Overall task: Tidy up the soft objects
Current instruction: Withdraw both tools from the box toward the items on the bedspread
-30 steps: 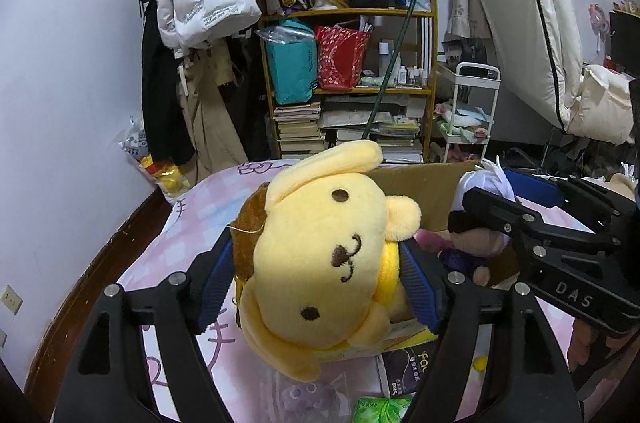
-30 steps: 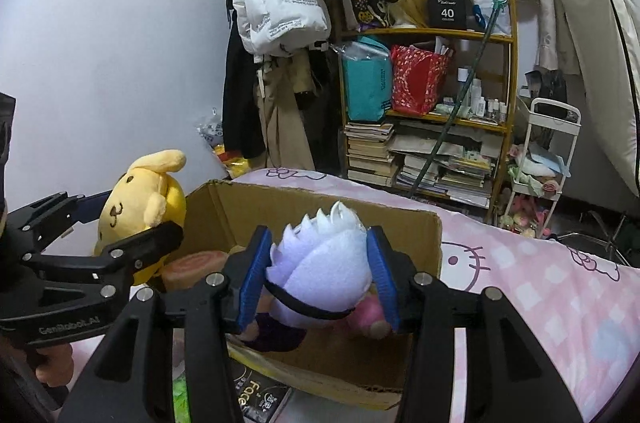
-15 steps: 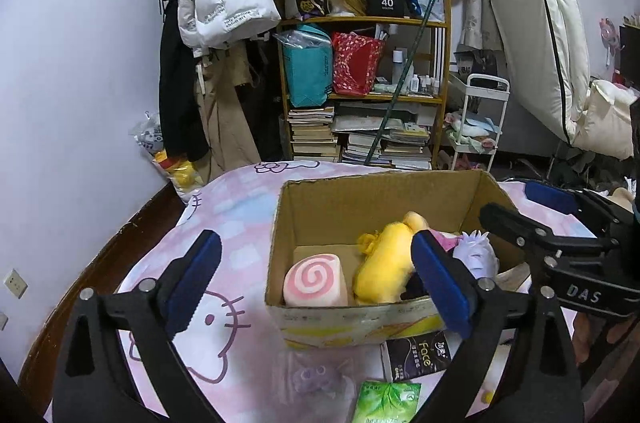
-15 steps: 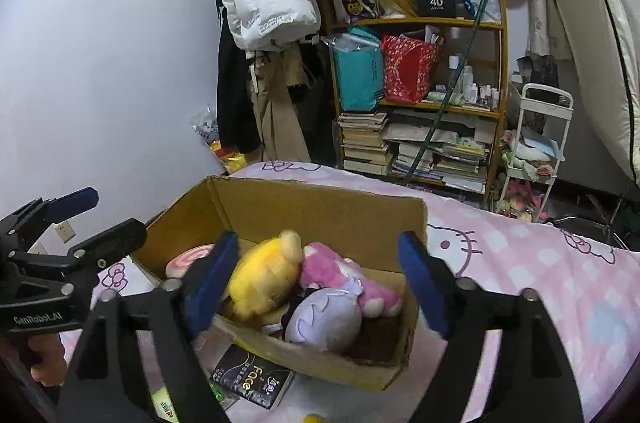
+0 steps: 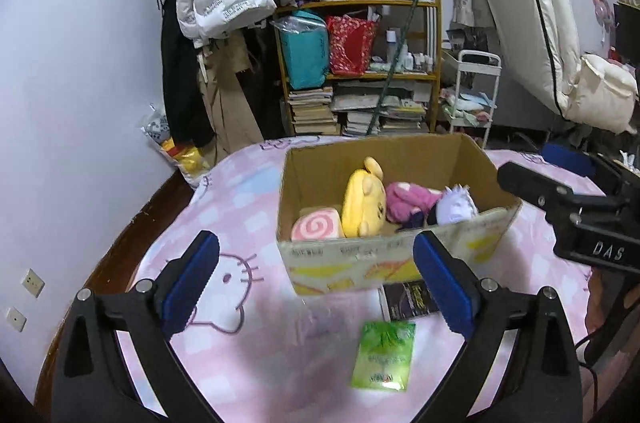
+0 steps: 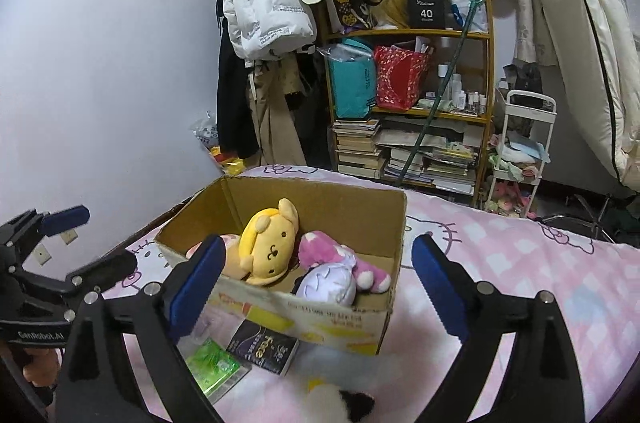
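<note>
A cardboard box (image 5: 392,259) (image 6: 320,319) stands on the pink bed. Inside lie a pink swirl-roll plush (image 5: 318,226), a yellow dog plush (image 5: 364,203) (image 6: 270,243), a magenta plush (image 5: 412,199) (image 6: 332,251) and a lavender spiky-haired plush (image 5: 456,209) (image 6: 328,283). My left gripper (image 5: 316,287) is open and empty, in front of the box. My right gripper (image 6: 316,293) is open and empty, in front of the box; it also shows in the left wrist view (image 5: 568,207). A white and black plush (image 6: 336,403) lies on the bed below the right gripper.
A green packet (image 5: 384,355) (image 6: 212,363) and a black packet (image 5: 406,299) (image 6: 264,347) lie on the bed in front of the box. A wall (image 5: 80,83) runs along the left. A cluttered shelf (image 5: 360,75) and hanging coats (image 5: 212,3) stand behind the bed.
Both grippers opened and let go: the yellow dog plush and the lavender plush dropped into the box. Both grippers then drew back and up from the box.
</note>
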A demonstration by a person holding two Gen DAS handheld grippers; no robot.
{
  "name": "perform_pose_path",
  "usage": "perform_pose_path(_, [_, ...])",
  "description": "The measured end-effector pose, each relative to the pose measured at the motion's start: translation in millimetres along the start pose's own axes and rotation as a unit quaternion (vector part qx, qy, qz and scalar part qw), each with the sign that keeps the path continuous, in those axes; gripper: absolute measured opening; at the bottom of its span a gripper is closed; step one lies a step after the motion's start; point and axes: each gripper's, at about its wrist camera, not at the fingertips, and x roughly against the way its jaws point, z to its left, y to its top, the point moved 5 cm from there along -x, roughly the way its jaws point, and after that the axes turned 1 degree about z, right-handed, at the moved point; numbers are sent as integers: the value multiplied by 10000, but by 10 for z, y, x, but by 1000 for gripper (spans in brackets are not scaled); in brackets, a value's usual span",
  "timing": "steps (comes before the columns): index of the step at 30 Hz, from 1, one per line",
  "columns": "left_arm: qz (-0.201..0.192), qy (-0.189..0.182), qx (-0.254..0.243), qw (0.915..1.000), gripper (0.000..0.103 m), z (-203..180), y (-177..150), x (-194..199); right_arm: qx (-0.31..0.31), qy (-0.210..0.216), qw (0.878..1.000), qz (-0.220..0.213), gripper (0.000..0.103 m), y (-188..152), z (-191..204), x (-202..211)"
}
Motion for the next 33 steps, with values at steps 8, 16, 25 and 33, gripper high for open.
perform_pose_path(8, [253,6,-13,9997,96,-31,-177,179,-119,44,9999,76,99,-108,24,208])
perform_pose_path(16, [503,-163,160,9985,96,16,-337,208,-304,134,9993,174,99,-255,23,320])
perform_pose_path(25, [655,-177,117,9976,96,-10,-408,156,-260,84,9988,397,99,-385,22,267])
perform_pose_path(33, [856,-153,10,9962,96,-64,-484,0,-251,0,9982,551,99,-472,-8,148])
